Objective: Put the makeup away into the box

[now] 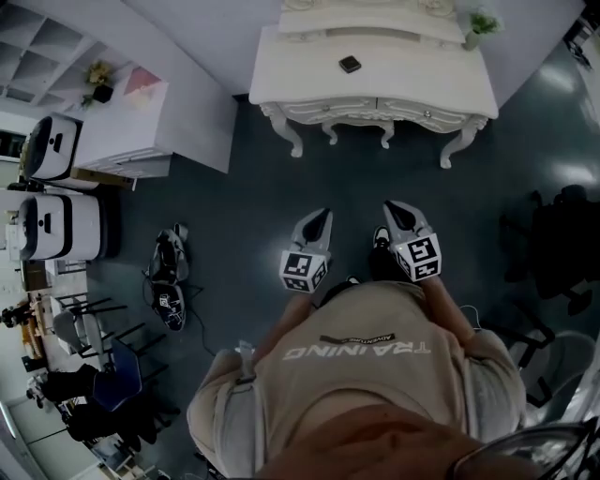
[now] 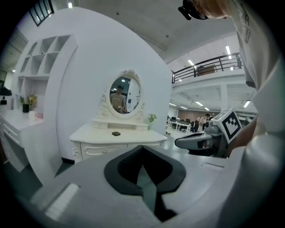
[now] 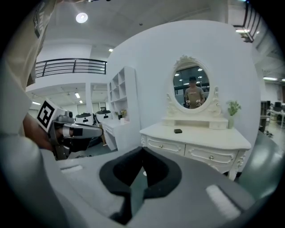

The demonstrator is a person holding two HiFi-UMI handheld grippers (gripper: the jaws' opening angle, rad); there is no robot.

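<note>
A small dark makeup case [image 1: 350, 64] lies on the top of the white dressing table [image 1: 281, 80], far ahead of me across the dark floor. It also shows as a dark spot, the case [image 2: 116, 133] in the left gripper view and the case [image 3: 178, 131] in the right gripper view. My left gripper [image 1: 322, 217] and right gripper [image 1: 393, 207] hang side by side in front of my chest, both pointing at the table. Both are shut with nothing between the jaws. The oval mirror [image 3: 192, 87] reflects a person. No box shows in any view.
A small potted plant [image 1: 476, 28] stands at the table's right back corner. A white cabinet [image 1: 141, 127] and white machines [image 1: 58, 225] stand at the left. A dark device [image 1: 169, 272] lies on the floor to the left, with chairs [image 1: 103, 366] behind it. A black chair [image 1: 562, 244] stands at the right.
</note>
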